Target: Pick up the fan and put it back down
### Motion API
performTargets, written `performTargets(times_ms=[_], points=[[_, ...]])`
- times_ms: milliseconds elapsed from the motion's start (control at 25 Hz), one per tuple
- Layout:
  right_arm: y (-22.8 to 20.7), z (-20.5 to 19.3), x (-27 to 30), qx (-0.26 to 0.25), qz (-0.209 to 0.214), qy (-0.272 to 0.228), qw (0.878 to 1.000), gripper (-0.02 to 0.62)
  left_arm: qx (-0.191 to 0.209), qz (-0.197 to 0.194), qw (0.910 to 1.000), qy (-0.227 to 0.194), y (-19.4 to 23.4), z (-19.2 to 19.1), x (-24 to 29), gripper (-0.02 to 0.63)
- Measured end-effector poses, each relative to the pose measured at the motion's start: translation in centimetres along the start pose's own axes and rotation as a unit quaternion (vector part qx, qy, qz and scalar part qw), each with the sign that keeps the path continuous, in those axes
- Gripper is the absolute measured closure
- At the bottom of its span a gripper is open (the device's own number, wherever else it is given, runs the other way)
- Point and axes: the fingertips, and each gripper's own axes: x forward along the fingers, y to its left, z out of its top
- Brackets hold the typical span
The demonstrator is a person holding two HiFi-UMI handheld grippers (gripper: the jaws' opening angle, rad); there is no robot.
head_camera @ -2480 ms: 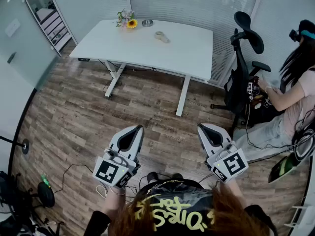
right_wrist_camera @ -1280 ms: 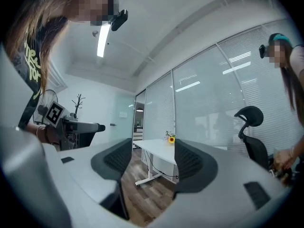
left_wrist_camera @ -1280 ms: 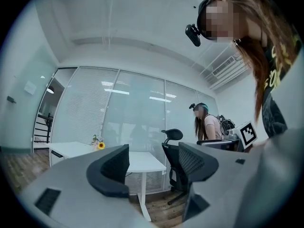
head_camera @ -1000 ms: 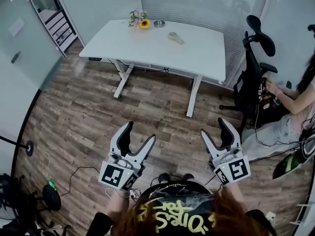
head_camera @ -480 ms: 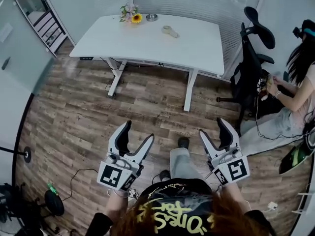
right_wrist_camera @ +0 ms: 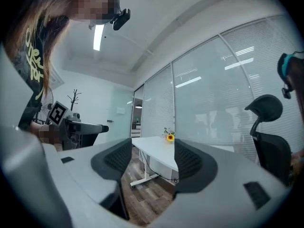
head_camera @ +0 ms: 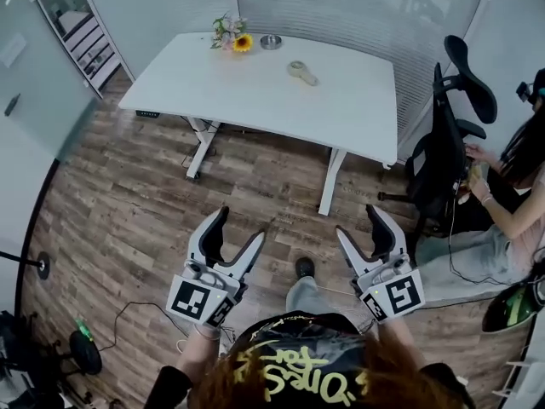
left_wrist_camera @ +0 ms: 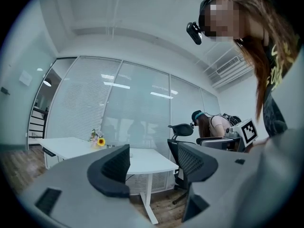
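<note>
The left gripper [head_camera: 240, 226] and right gripper [head_camera: 358, 221] have their jaws apart, holding nothing. The small fan [head_camera: 301, 72] near the tabletop's [head_camera: 255, 96] far edge looks light and stiff; its handle is likely the best place to grip.

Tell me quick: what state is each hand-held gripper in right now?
Left hand-held gripper: open, nothing between its jaws.
Right hand-held gripper: open, nothing between its jaws.

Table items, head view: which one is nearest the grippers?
The small beige item, alone toward the middle of the table. The flowers and the round metal dish sit farther off, along the back edge.
</note>
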Motion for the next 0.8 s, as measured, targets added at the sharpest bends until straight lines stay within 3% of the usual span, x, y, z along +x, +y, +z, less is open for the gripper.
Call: performTargets(times_ms=[480,640,800], points=[[-10.8,0.6,10.2,-0.015,0.042,-0.010,0.999,0.331,0.023,0.020,0.9994,-0.016,4.0,2.0,13.7,0.298],[-12.8,-0.2,12.5,-0.011,0.059,-0.007,0.998,0.331,0.020,0.026,0.9991,-0.027,4.7,2.0,16.6,0.298],[-13.6,-0.4,14.5,-0.012,0.066,-0.007,0.998,0.331,0.014,0.024,0.9995,-0.011,5.5,1.4,18.0,0.298]])
